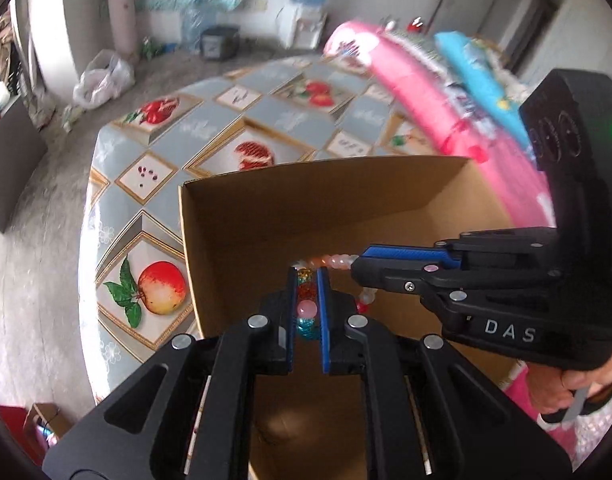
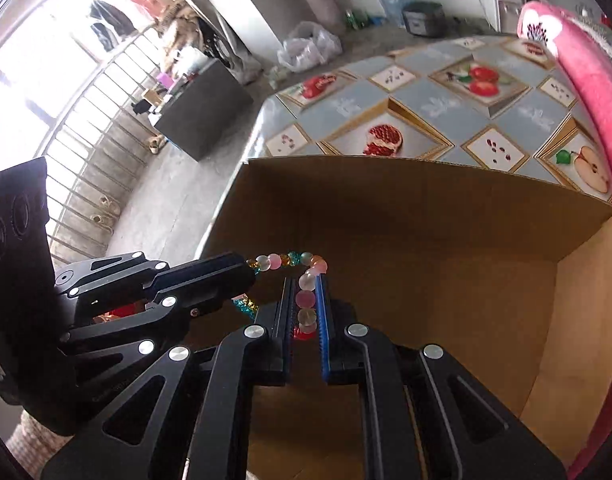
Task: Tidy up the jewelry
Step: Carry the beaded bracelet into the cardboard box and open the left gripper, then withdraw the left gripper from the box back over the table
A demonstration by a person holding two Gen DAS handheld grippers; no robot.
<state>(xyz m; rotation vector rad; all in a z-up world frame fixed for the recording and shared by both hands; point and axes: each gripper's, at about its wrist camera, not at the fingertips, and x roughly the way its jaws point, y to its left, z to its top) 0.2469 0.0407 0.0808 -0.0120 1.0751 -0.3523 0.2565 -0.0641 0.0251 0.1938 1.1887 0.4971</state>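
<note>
Left gripper (image 1: 308,280) closed on beaded bracelet (image 1: 307,308), beads pinched between blue pads; right gripper (image 2: 306,284) likewise clamped on same bracelet (image 2: 306,300), second stretch. Bracelet strung between both grippers, held above open cardboard box (image 1: 266,208). Box stood on fruit-patterned tablecloth (image 1: 210,128). Pink cushion (image 1: 418,92) seen beside box

Beaded bracelet (image 1: 306,300): string of round pink, frosted white, orange, amber and teal beads, stretched into a bent loop, suspended above the open cardboard box (image 1: 266,216), over its interior near the left wall. One bead run horizontal, others angled down.
</note>
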